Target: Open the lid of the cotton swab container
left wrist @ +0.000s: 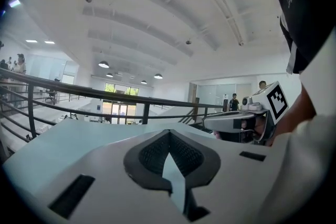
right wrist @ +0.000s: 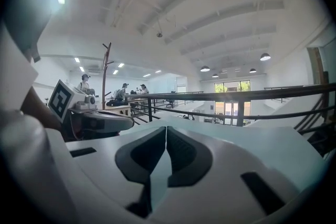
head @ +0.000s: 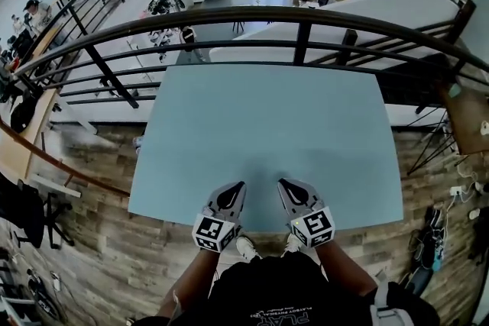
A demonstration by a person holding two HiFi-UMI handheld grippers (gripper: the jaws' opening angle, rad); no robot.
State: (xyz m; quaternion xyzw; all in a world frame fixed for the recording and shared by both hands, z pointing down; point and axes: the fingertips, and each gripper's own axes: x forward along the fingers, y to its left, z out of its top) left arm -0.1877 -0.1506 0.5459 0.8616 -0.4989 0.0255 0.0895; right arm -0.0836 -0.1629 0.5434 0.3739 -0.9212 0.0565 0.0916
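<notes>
No cotton swab container shows in any view. A pale blue table [head: 267, 133] lies bare in the head view. My left gripper [head: 238, 185] rests at the table's near edge, jaws shut with nothing between them. Beside it, my right gripper [head: 283, 183] lies the same way, shut and empty. In the left gripper view the left gripper [left wrist: 169, 132] has its dark pads closed tip to tip, and the right gripper [left wrist: 210, 122] shows at the right. In the right gripper view the right gripper [right wrist: 166, 128] is closed, and the left gripper [right wrist: 128, 123] lies at the left.
A dark metal railing [head: 306, 27] curves round the table's far side, with an open drop to a lower floor beyond. Wooden flooring [head: 99, 240] surrounds the table. A desk edge [head: 466, 118] stands at the right. People sit at tables far off [right wrist: 126, 93].
</notes>
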